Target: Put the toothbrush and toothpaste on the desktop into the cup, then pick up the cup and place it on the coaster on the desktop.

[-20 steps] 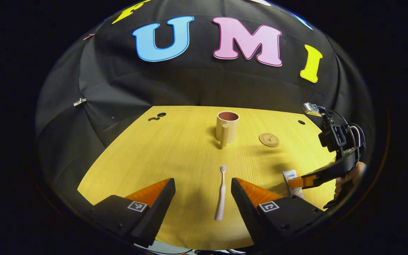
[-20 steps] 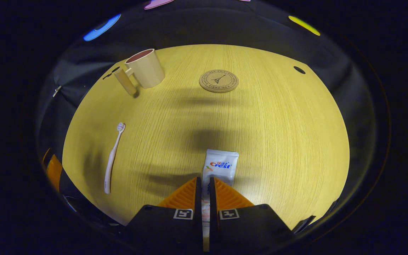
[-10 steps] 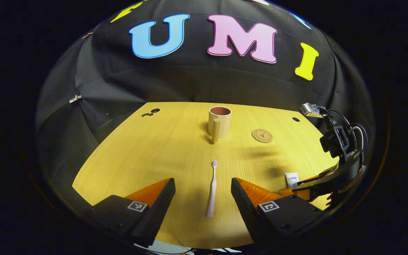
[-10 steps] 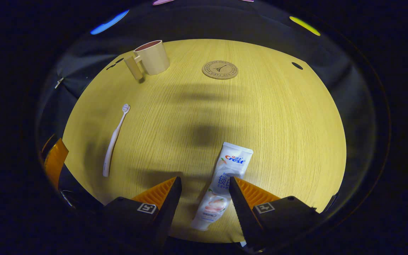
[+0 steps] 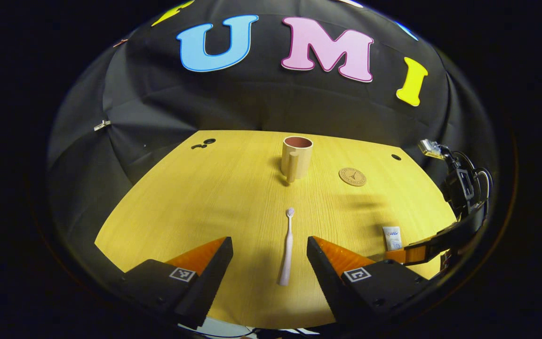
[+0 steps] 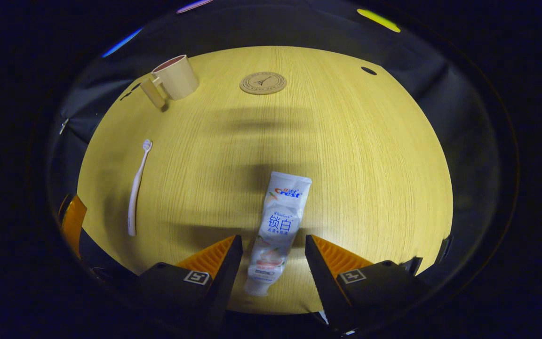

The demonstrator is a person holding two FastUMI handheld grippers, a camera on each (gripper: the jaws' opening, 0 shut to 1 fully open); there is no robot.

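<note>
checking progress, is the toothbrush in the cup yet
No, the toothbrush lies flat on the desktop, well short of the upright cup.

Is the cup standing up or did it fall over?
Standing up. The cup sits upright on the table, its round opening facing up and its handle running down one side.

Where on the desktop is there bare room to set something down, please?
The widest bare patch lies right of the toothpaste and below the coaster, out to the desktop's right edge. Another lies between the toothbrush and the toothpaste. It is tightest at the near edge, where both open grippers straddle those items.
</note>
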